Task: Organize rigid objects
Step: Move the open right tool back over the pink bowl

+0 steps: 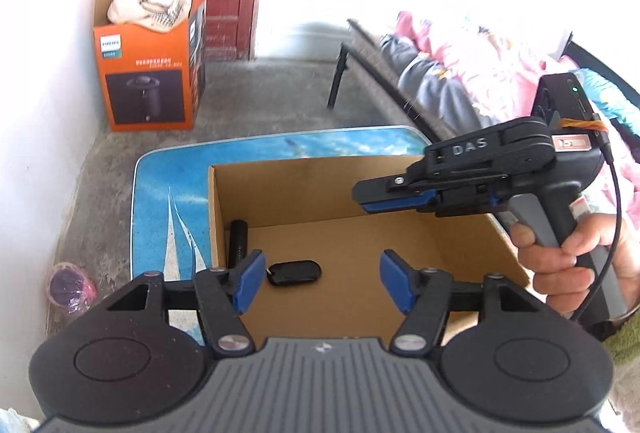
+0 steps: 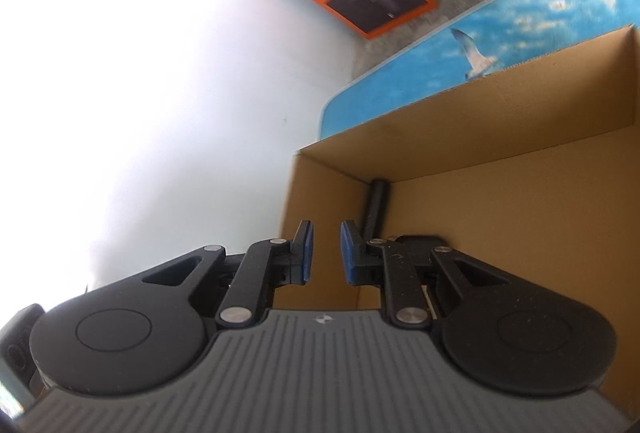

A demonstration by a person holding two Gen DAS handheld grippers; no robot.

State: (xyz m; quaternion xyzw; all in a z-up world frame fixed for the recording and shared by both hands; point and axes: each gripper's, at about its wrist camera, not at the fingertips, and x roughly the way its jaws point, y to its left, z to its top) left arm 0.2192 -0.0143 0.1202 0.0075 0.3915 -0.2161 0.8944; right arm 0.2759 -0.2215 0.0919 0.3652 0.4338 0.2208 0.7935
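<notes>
An open cardboard box (image 1: 320,189) stands on a blue picture-print table (image 1: 168,213). On its floor lie a black cylinder (image 1: 238,241) against the left wall and a black key fob (image 1: 294,272). My left gripper (image 1: 322,277) hovers over the box, open, with nothing between its blue pads; the fob lies below, close to the left finger. A hand (image 1: 568,257) holds my right gripper (image 1: 362,199) above the box's right side, jaws shut and empty. In the right wrist view the right gripper (image 2: 326,249) points over the box (image 2: 480,121) wall, with the cylinder (image 2: 374,205) just beyond.
An orange carton (image 1: 148,85) stuffed with cloth stands on the concrete floor by the white wall and a red door. A cot with pink bedding (image 1: 480,65) runs along the right. A pink-wrapped object (image 1: 70,283) lies on the floor left of the table.
</notes>
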